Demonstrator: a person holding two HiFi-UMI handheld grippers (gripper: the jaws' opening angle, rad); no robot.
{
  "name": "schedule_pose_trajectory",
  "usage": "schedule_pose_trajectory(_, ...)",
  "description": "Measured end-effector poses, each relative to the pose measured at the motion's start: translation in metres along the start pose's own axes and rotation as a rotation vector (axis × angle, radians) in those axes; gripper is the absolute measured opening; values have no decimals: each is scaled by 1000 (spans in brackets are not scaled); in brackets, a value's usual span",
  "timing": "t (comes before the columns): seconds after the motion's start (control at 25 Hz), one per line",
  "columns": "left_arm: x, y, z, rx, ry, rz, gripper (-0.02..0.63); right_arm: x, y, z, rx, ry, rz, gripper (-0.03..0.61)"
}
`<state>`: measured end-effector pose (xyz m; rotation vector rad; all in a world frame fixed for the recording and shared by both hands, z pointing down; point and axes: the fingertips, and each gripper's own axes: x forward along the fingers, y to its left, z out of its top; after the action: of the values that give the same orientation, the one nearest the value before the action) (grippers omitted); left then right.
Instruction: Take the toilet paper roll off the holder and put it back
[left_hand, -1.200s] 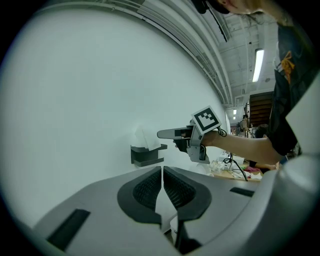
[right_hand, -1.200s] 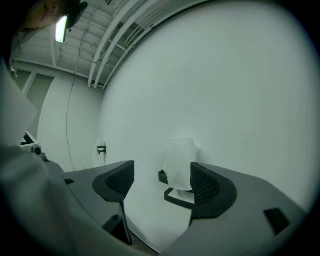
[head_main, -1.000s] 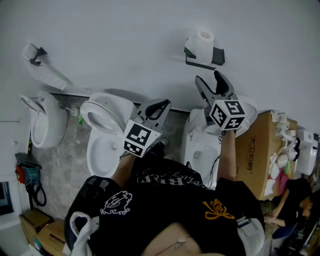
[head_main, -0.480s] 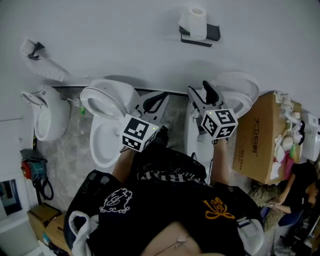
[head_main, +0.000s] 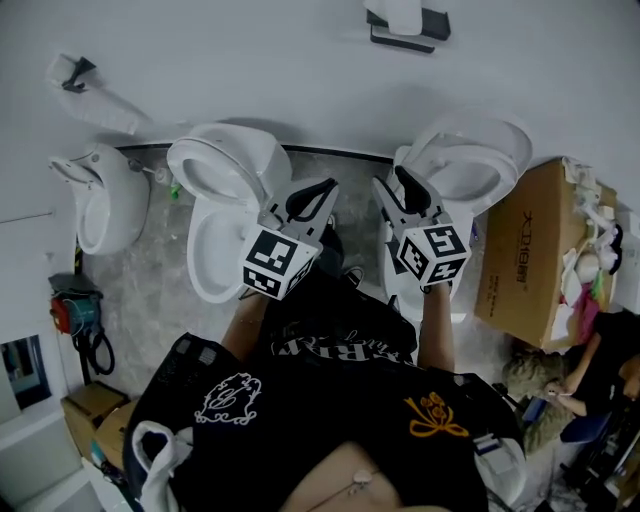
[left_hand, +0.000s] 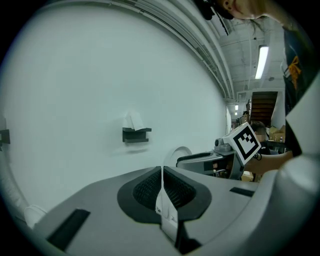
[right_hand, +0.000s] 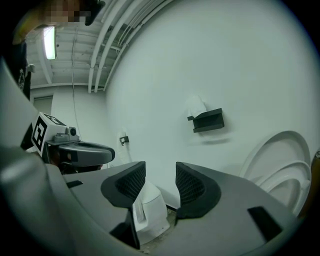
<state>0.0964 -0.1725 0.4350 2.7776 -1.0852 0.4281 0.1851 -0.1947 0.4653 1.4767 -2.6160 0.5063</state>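
White roll (head_main: 404, 14) on holder (head_main: 436, 26), distant, left gripper (head_main: 326, 190) closed, right gripper (head_main: 391, 179) parted, closing (empty)

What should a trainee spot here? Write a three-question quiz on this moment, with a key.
1. True or false: the toilet paper roll is held in the right gripper.
2. Which gripper has its jaws together? A: the left gripper. B: the right gripper. C: both.
3. In the head view, what brown thing stands on the floor beside the right-hand toilet?

Key
1. False. The roll sits on the holder on the wall. The right gripper's jaws have just been closing, but they stand apart with nothing between them.
2. A.
3. A cardboard box.
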Motion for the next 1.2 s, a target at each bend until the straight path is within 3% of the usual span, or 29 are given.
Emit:
schedule_pose_trajectory(0.36,-27,-2,-9,-6,3,38,26,-9,34,-14,-57,16,25,132)
schedule_pose_trajectory(0.68,-66,6,-30,-20,37,89,26,-12,63,-27,48,-14,55,87)
schedule_pose_trajectory(0.88,-108,8,-45,-37,45,133,26,-14,100,-35,52,-25,60,24)
schedule_pose_trajectory(1.2,-171,-19,-70,-73,38,141,26,-52,169,-47,75,-59,100,3)
